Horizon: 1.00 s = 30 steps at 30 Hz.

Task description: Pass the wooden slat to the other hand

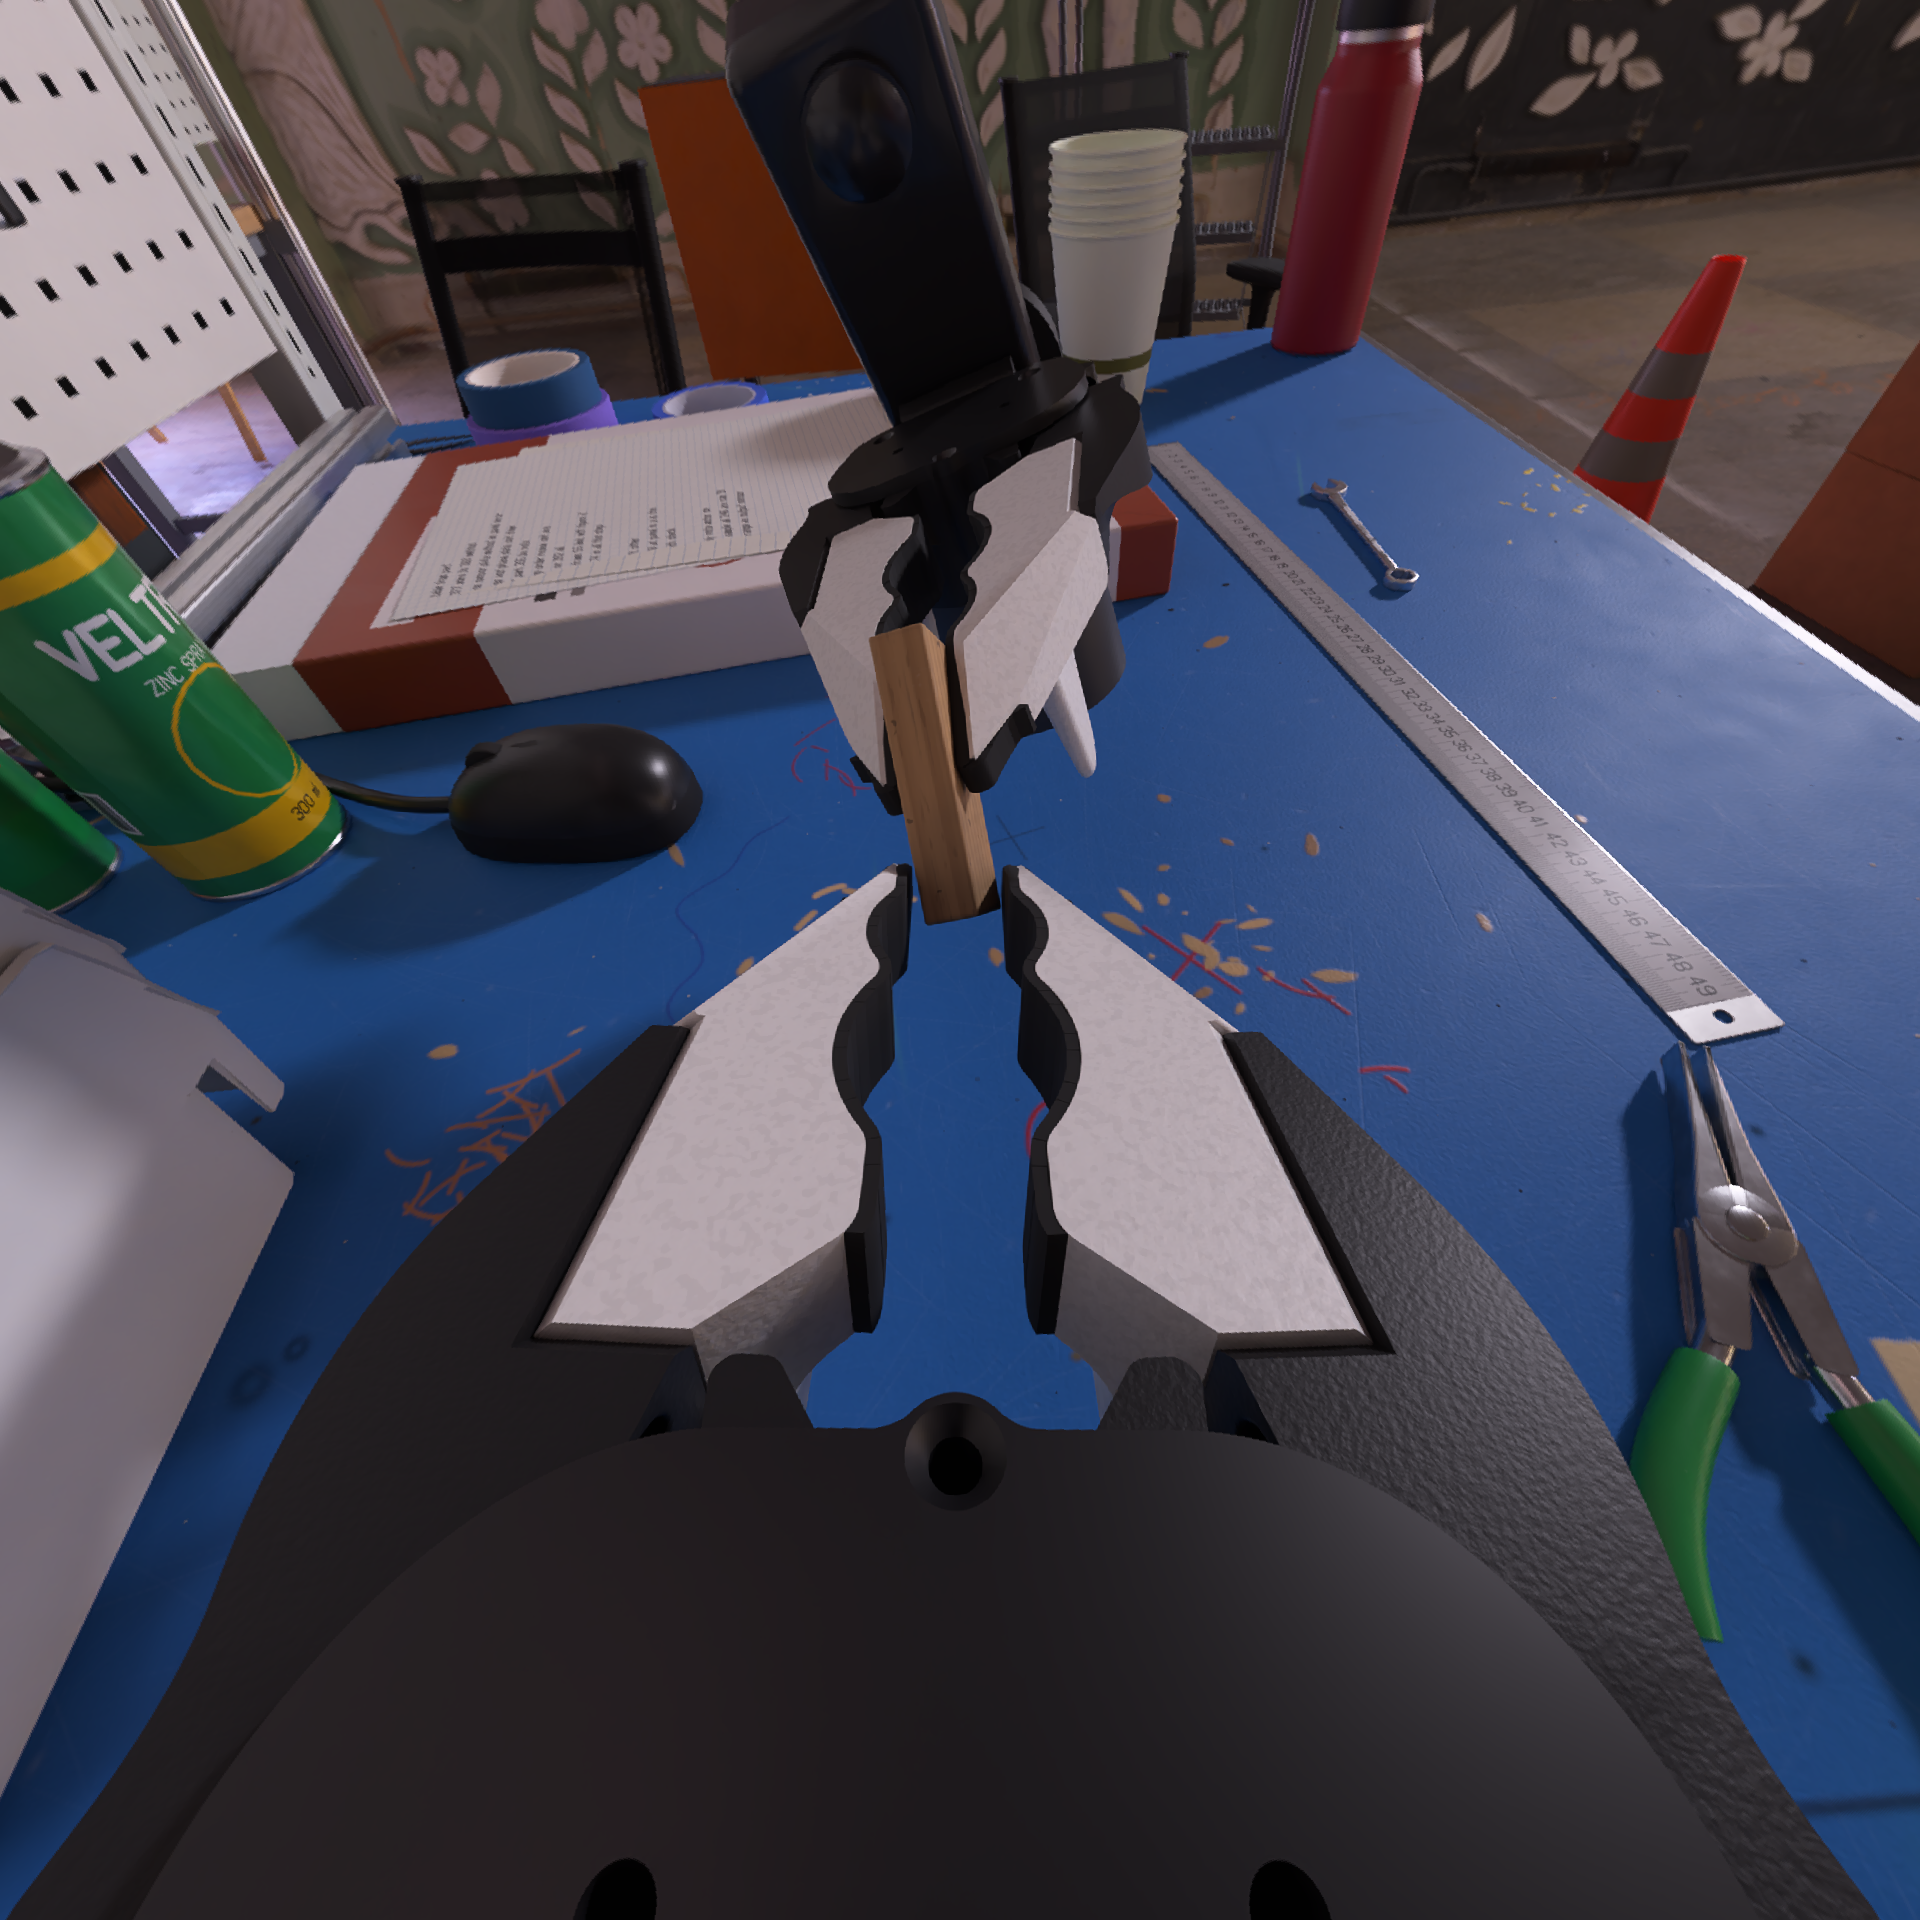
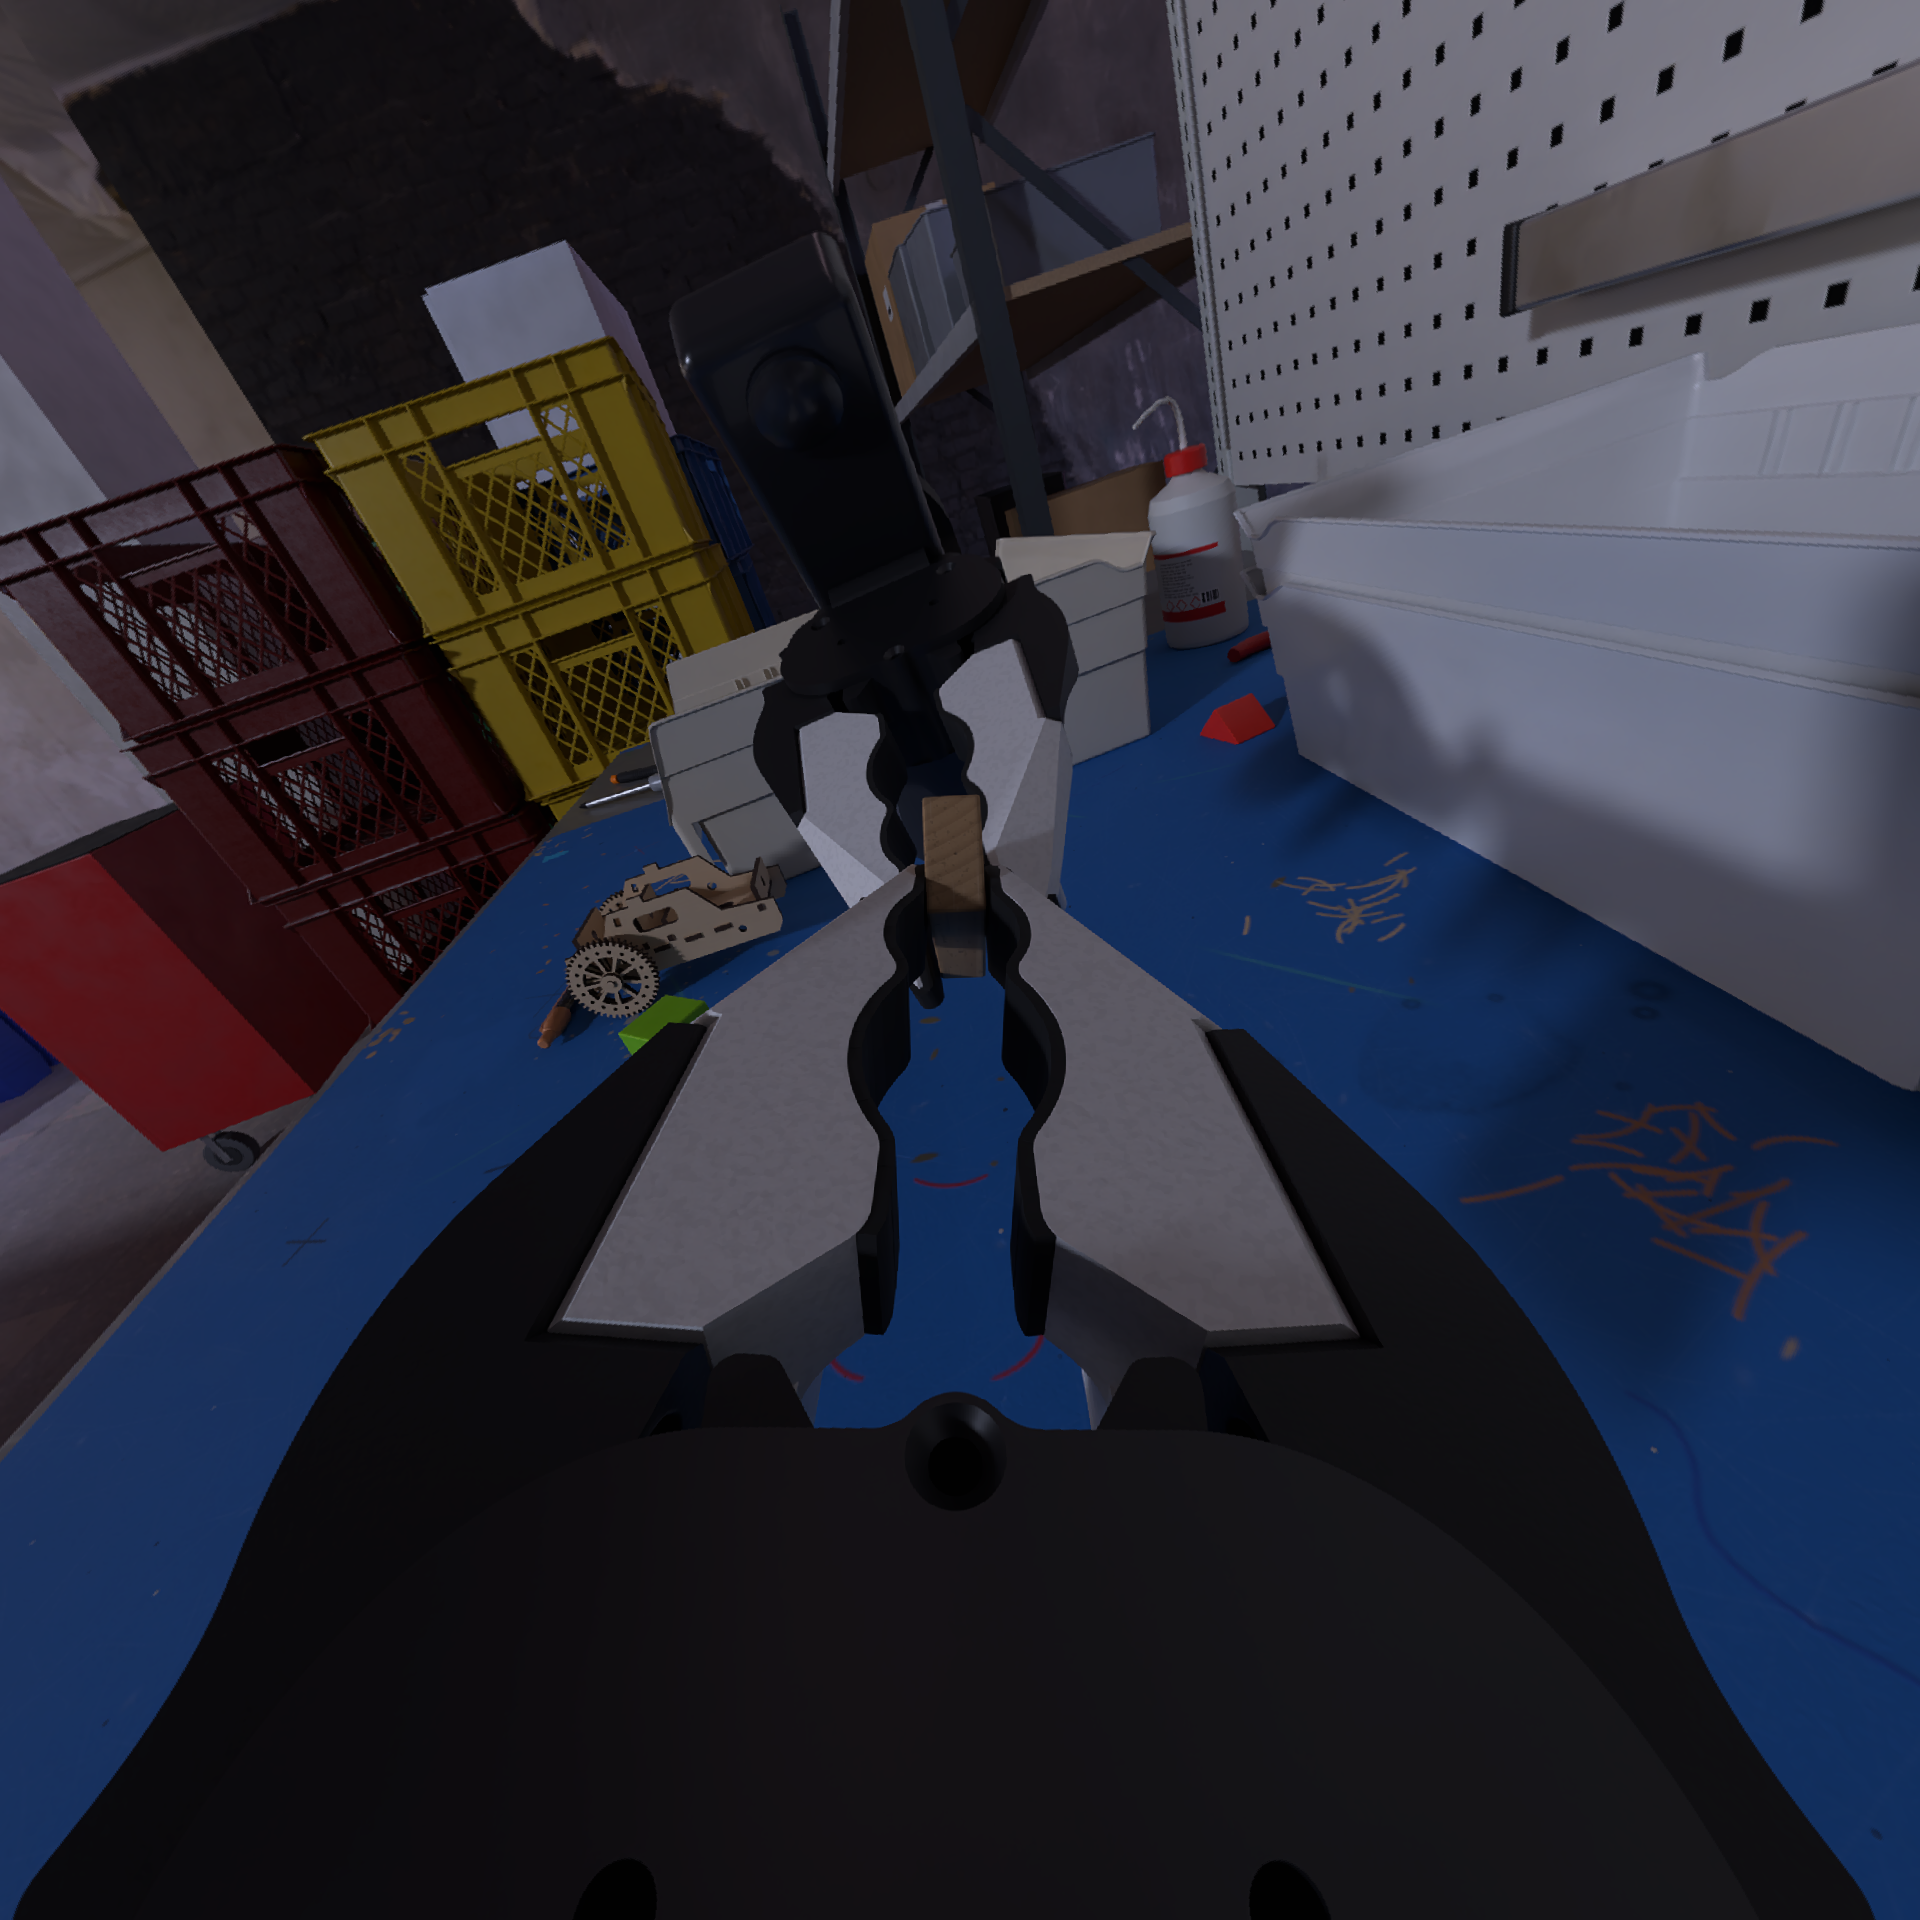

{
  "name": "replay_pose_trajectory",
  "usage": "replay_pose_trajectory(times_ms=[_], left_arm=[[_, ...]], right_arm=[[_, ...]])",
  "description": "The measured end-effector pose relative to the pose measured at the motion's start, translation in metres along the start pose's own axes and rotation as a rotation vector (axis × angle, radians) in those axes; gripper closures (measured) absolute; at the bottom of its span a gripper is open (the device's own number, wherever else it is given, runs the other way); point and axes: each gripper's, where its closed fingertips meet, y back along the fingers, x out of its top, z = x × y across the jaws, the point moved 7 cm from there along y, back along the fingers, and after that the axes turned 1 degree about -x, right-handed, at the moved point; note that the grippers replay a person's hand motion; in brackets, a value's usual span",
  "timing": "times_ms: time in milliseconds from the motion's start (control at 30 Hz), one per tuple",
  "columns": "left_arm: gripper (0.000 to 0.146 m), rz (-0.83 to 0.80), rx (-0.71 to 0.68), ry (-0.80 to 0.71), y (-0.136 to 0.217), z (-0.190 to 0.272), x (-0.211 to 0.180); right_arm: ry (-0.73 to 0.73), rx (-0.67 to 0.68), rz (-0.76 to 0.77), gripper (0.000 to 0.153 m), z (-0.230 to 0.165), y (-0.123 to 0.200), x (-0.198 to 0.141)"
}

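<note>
Both grippers meet at the slat: right gripper clamps it, left gripper brackets its tip unclosed; early release drops it.

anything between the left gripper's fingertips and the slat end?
Nothing. In the left wrist view the wooden slat, held by the right gripper, has its lower end at the left gripper fingertips, with only blue table behind.

Each gripper, the left gripper and the right gripper, has a matte black, rounded body with a pebbled texture. Its two tapered fingers are speckled white with wavy black inner pads. A small round hole sits between the finger bases.
</note>
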Motion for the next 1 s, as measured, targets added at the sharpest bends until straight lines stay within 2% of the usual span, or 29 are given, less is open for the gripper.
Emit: replay_pose_trajectory(times_ms=[267, 333, 400, 533, 867, 1000], left_arm=[[0.131, 0.014, 0.012, -0.017, 0.0016, -0.0013, -0.0008], [0.135, 0.026, 0.009, -0.019, 0.0034, -0.0013, 0.0018], [0.135, 0.019, 0.006, -0.018, 0.0037, -0.0015, 0.0019], [0.135, 0.006, -0.001, -0.024, 0.0036, -0.0014, 0.0013], [0.135, 0.019, 0.028, -0.026, 0.0037, -0.0013, 0.0046], [0.135, 0.029, 0.001, -0.008, 0.0059, -0.0008, 0.0050]], right_arm=[[0.073, -0.041, -0.006, 0.142, -0.0026, -0.0020, 0.0018], [0.096, -0.055, -0.020, 0.126, -0.0023, -0.0010, -0.0001], [0.112, -0.058, -0.030, 0.120, -0.0030, -0.0011, -0.0008], [0.155, -0.062, -0.058, 0.124, -0.0045, -0.0020, -0.0007], [0.105, -0.057, -0.022, 0.125, -0.0033, -0.0005, 0.0018], [0.150, -0.059, -0.024, 0.127, -0.0059, -0.0007, 0.0027]])
